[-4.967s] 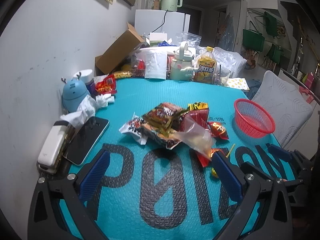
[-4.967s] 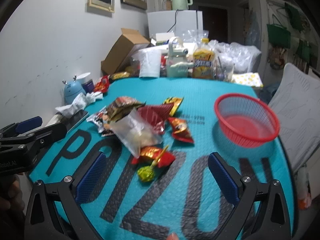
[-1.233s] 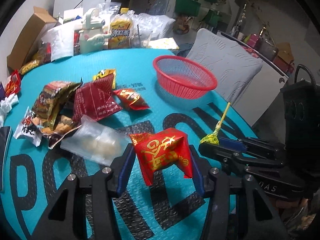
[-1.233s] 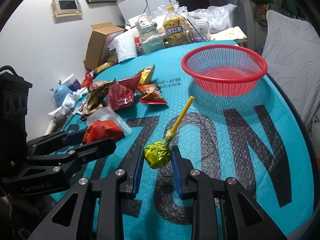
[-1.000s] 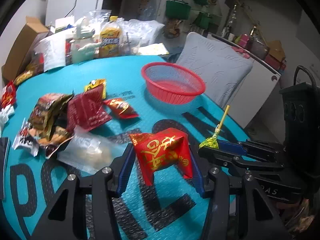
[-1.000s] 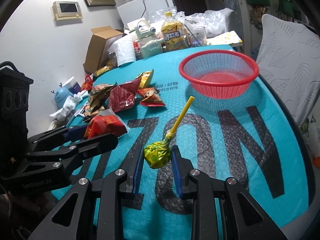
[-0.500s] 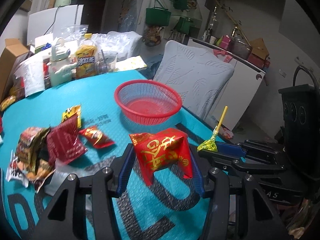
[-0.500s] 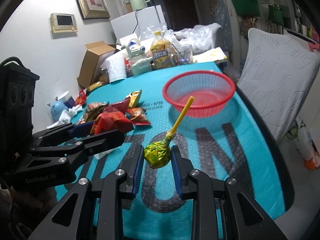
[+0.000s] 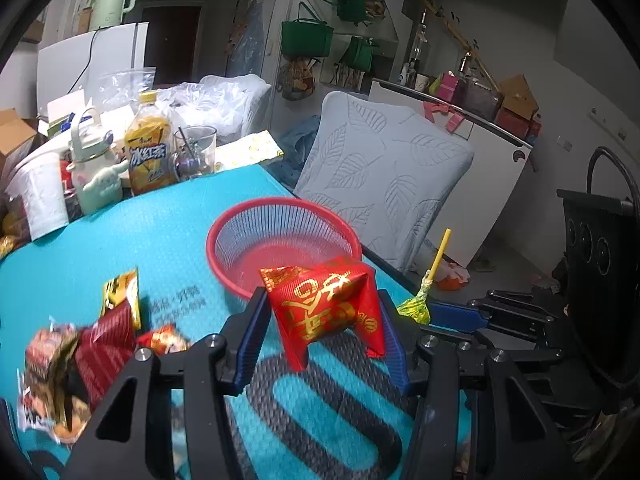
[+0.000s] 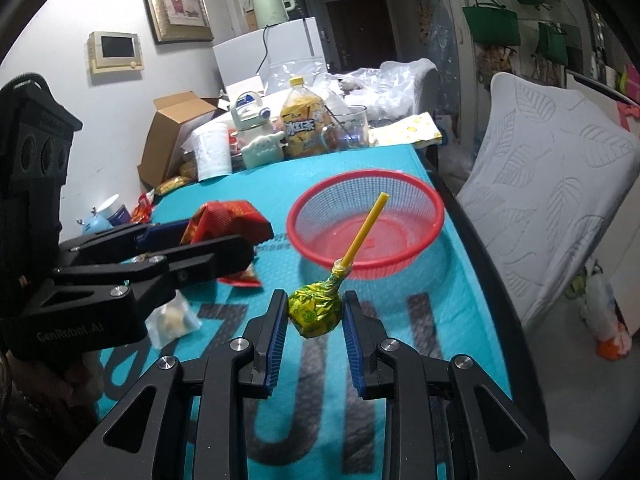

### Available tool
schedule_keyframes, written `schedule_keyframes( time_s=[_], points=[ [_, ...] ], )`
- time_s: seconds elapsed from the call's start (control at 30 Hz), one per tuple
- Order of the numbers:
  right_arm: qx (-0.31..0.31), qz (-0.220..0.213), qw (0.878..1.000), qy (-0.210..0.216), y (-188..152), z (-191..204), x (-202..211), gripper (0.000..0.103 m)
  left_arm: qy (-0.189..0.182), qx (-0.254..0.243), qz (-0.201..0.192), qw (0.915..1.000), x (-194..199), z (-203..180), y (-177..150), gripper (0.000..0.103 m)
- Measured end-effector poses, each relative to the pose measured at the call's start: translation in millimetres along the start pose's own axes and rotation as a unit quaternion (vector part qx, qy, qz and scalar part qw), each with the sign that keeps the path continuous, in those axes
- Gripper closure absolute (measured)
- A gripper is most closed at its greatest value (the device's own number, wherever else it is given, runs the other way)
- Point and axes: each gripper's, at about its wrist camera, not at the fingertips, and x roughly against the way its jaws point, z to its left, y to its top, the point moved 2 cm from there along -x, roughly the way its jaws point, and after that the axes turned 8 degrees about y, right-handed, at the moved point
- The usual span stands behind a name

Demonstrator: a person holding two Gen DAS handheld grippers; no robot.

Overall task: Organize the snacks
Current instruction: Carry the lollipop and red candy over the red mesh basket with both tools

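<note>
Holding a red snack packet point(image 9: 326, 304) with gold characters, the left gripper point(image 9: 322, 334) has its blue-padded jaws clamped on the packet's two sides; packet is clear of the worktop point(image 9: 168, 240), which carries a teal mat with large dark letters. In the left wrist view the packet sits in front of the near rim of the red mesh basket point(image 9: 282, 204).

Right gripper point(image 10: 314, 326): jaws pressed together on the green-yellow wrapped head of a lollipop point(image 10: 316, 310). Its yellow stick slants up and away, and in the right wrist view the stick overlaps the basket's bowl. Lollipop also off the mat.

Both grippers side by side, left one seen at the left edge of the right wrist view with the red packet at its tip. Basket interior shows only red plastic.

Loose snacks on the mat, left of the basket: a dark red packet point(image 9: 106, 354), a small yellow packet point(image 9: 120, 292), a small orange-red one point(image 9: 166, 338), a clear bag point(image 10: 172, 320) with pale pieces. All blurred in the left wrist view.

Far end of worktop: yellow drink bottle point(image 10: 302, 126), glass cup point(image 10: 346, 128), pale green jug point(image 10: 254, 140), open cardboard box point(image 10: 168, 136).
</note>
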Motion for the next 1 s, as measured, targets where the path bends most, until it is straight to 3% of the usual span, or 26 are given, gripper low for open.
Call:
schedule_keyframes(
  time_s=[0.7, 1.0],
  points=[
    [0.010, 0.006, 1.000, -0.014, 67.5, -70.2, -52.5, 0.076, 0.022, -0.019, 0.020, 0.9994, -88.0, 7.3, 67.9, 0.052],
    [0.014, 0.023, 0.999, -0.020, 83.9, -92.2, -86.0, 0.076, 0.046, -0.022, 0.042, 0.9978, -124.7, 21.0, 76.5, 0.052]
  ],
)
